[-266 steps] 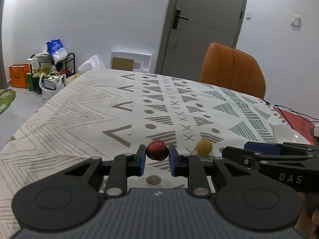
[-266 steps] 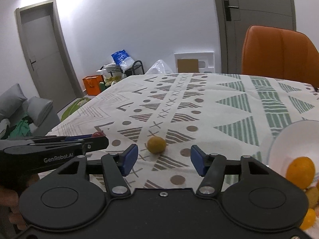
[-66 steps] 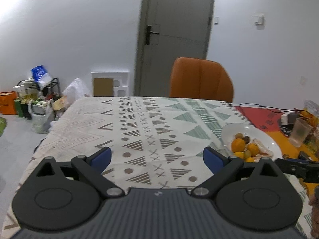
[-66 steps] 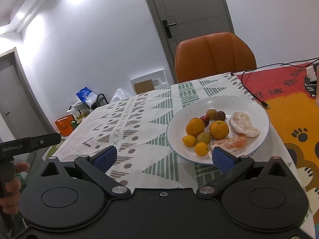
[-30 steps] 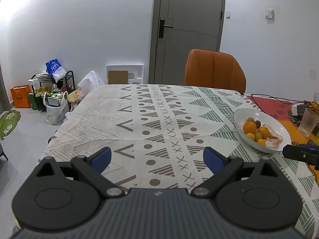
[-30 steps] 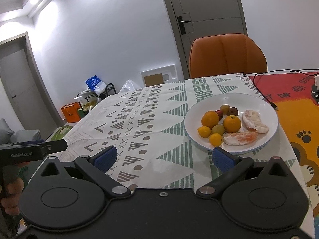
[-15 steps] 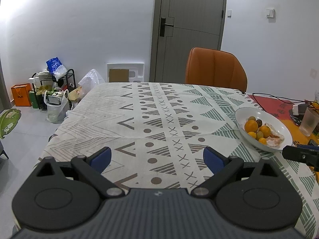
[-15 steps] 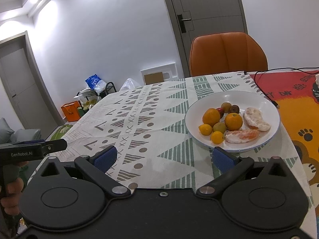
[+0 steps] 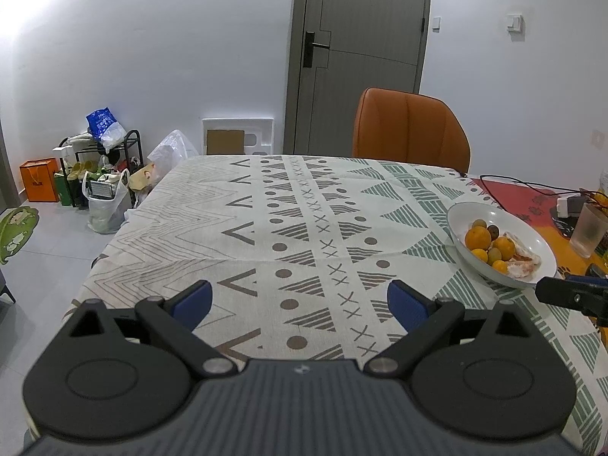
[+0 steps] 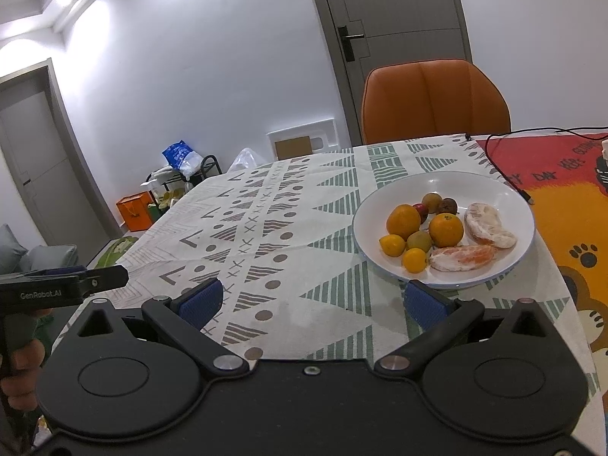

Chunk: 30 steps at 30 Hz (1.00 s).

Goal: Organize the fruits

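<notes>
Fruits (image 10: 437,231): I find all of them on the plate (image 10: 505,193), none loose on the cloth that I can see in either view.
Pile: two oranges (image 10: 403,222), three small yellow ones at the near rim, a greenish one in the middle, small dark and red ones at the back, two peeled pieces (image 10: 489,226) on the right side.
Plate: sits on the bench, on the patterned cloth (image 10: 288,228) near its right edge, just beside the red and orange mat (image 10: 562,205).
Direction from right gripper (image 10: 311,302): plate lies ahead and to the right of my jaws, its near rim just beyond the right jaw.
Direction from left gripper (image 9: 300,300): plate (image 9: 539,239) is well off to the right and ahead, with bare cloth in between.
Nearer hand: the right, clearly; I judge any further touch to the pile belongs to it.
Right jaws: spread wide, holding nothing.
Left jaws: spread wide, holding nothing.
Height: both grippers hang above the bench, touching nothing.
Long axis: the peeled pieces lie lengthwise, roughly across my right view; the round fruits have none.
Progress: I judge the gathering done, unless something lies out of view.
Beyond: chair (image 10: 433,98) at the far edge, cup (image 9: 591,230) right of the plate, door (image 9: 361,57) behind.
</notes>
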{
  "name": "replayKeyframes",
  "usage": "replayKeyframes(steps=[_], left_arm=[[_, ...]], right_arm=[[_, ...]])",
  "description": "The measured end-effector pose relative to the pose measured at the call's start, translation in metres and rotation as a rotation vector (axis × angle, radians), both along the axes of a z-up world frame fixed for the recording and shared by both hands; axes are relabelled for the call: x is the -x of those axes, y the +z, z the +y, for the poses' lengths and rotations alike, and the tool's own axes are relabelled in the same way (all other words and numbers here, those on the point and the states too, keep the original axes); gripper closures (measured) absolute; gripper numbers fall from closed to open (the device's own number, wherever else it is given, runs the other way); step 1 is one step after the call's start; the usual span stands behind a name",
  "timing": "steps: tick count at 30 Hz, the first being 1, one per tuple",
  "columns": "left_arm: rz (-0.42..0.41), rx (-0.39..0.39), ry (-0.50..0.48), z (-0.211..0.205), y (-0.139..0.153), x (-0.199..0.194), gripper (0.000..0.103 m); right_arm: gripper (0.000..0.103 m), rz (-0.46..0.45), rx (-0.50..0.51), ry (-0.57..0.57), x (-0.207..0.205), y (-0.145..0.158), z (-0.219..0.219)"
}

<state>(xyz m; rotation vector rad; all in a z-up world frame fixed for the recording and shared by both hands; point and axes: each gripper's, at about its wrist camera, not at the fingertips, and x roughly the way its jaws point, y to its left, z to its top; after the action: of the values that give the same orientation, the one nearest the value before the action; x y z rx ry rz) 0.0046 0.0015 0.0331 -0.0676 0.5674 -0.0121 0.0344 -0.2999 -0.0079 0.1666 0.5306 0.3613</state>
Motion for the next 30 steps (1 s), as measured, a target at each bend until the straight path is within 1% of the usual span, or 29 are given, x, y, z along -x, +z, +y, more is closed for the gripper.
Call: replayKeyframes(steps=[30], left_arm=[[0.006,0.002,-0.01,-0.0039,-0.001,-0.0009,0.005]], right_arm=[[0.0,0.001,0.001,0.001,0.0,-0.0009,0.0005]])
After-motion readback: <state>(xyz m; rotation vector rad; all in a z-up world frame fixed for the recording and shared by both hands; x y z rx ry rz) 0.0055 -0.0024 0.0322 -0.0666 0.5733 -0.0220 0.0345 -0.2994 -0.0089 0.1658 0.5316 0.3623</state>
